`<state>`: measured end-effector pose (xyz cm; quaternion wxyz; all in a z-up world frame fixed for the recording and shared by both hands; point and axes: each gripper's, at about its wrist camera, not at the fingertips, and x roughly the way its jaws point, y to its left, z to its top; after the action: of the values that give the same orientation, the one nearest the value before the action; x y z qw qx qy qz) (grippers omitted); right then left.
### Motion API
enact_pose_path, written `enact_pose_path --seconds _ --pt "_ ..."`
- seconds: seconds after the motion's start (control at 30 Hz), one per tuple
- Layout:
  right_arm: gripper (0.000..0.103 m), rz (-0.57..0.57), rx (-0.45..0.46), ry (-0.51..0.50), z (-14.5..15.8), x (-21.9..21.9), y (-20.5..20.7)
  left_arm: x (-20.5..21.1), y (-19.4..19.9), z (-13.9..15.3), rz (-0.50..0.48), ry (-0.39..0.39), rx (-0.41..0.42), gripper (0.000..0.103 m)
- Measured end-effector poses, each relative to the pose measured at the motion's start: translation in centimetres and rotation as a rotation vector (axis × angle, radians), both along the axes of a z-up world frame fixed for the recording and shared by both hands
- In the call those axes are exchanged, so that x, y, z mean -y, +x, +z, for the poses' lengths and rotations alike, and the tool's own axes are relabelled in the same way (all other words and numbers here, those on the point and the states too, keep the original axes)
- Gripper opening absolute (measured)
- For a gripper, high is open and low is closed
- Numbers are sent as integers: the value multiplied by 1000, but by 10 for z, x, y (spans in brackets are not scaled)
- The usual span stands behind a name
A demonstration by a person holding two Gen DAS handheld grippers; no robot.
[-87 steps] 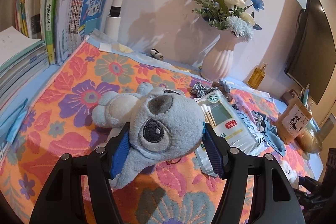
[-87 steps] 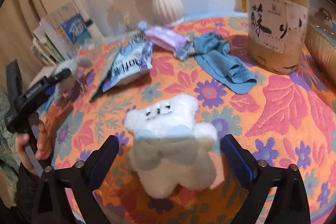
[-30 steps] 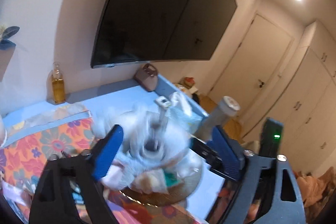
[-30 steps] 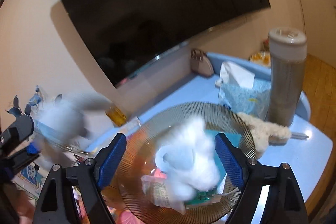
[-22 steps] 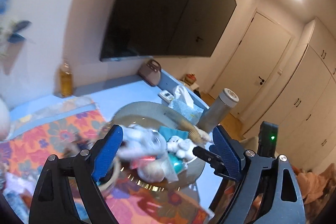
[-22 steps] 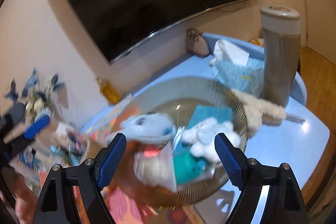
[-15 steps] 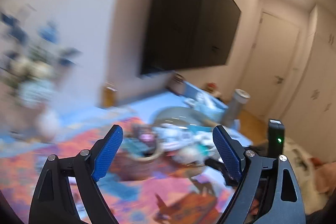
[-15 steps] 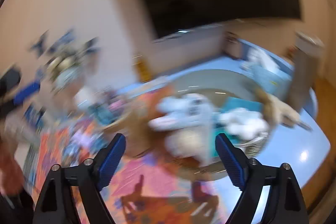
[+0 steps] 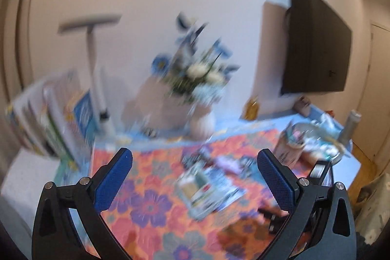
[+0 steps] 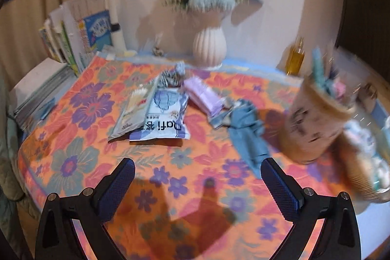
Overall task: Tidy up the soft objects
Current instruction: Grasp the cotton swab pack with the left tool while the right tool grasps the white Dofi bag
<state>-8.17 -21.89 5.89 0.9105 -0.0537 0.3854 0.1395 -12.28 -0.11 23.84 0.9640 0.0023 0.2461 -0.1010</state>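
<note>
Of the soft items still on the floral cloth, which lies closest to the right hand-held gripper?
The crumpled blue cloth, lying just ahead of the right hand-held gripper; the purple pack lies farther back.

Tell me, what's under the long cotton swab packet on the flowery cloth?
The cotton swab packet overlaps the blue and white bag, lying on its left edge. What the bag's covered strip looks like is hidden. Both rest on the floral cloth.

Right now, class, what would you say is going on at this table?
Someone is tidying soft things with two hand-held grippers. Both the left hand-held gripper and the right hand-held gripper are open and empty, held above the floral cloth. A blue cloth, a purple pack and two flat packets lie on it. A bowl at the right edge holds pale soft items.
</note>
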Motion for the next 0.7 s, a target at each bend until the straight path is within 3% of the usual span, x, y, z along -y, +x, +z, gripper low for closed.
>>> enact_pose_path --seconds 0.07,0.13,0.2,0.3,0.4,0.53,0.57,0.7 --pt "103 -16 -5 13 -14 2 10 -16 12 -31 47 -18 -49 103" --pt "103 -16 -7 17 -25 2 15 -17 28 -68 122 41 -79 102" --pt "103 -26 -26 33 -37 6 20 -15 42 -102 126 70 -120 102" --pt "103 -65 -73 69 -42 16 26 -15 63 -142 98 -14 -194 102" --pt "103 -96 -96 91 -45 24 29 -21 81 -176 135 -94 -245 102" --pt "103 -89 -96 74 -45 22 28 -35 87 -209 208 -186 -260 102" --pt "103 -78 -98 61 -46 19 28 -37 88 -210 221 -197 -284 102" --pt "103 -40 -115 4 -52 6 29 -37 81 -209 228 -210 -246 102"
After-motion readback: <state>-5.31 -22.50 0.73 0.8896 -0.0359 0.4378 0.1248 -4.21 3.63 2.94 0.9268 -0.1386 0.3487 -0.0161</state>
